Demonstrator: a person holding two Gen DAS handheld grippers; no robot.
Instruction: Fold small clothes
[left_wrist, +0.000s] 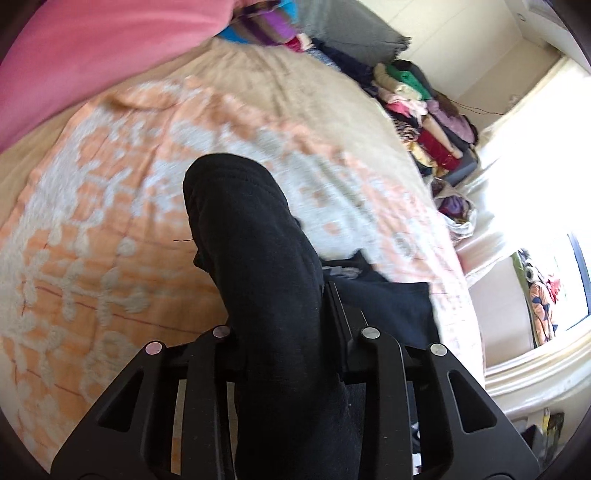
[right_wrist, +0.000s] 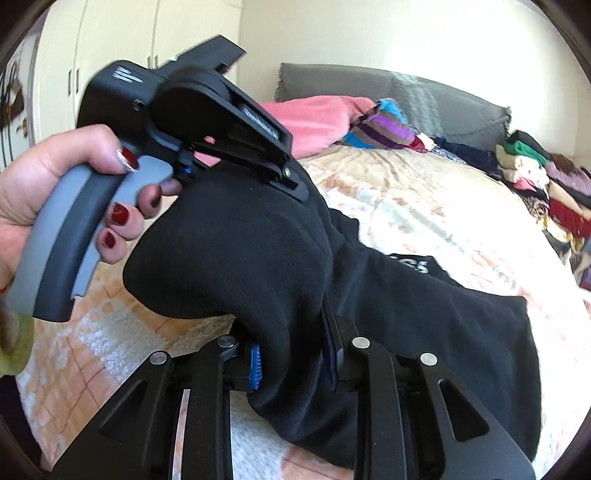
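Between the two hand-held tools hangs one black garment (right_wrist: 258, 251), a thick fleecy piece with a scrap of white lettering on its far right part, its lower part trailing onto the bedspread (right_wrist: 424, 206). I cannot tell whether it is a small pair of trousers or a top. The right gripper (right_wrist: 295, 354) has its jaws pinched on a thick bunch of the cloth near the camera, blue pads pressing in from both sides. The left gripper (right_wrist: 284, 177), seen from the right wrist view as a black unit on a grey handle held in a hand (right_wrist: 55, 192) with red-painted nails, bites the same garment farther off, on its upper edge. In the left wrist view the left gripper's fingers likewise close on a dark fold that stands up out of them. Two grips on one edge, raised clear of the bed, look meant to let the fabric hang and straighten so it can be laid flat for a first fold; that is my reading, not something shown.

Counted: one black garment, two grippers, one hand in view. On the far side of the bed lie one pink blanket (right_wrist: 314, 114), one striped cushion (right_wrist: 384, 127) and one grey headboard (right_wrist: 443, 99). Along the right edge runs a row of heaped mixed clothes (right_wrist: 535, 173), too many and too tangled to count.
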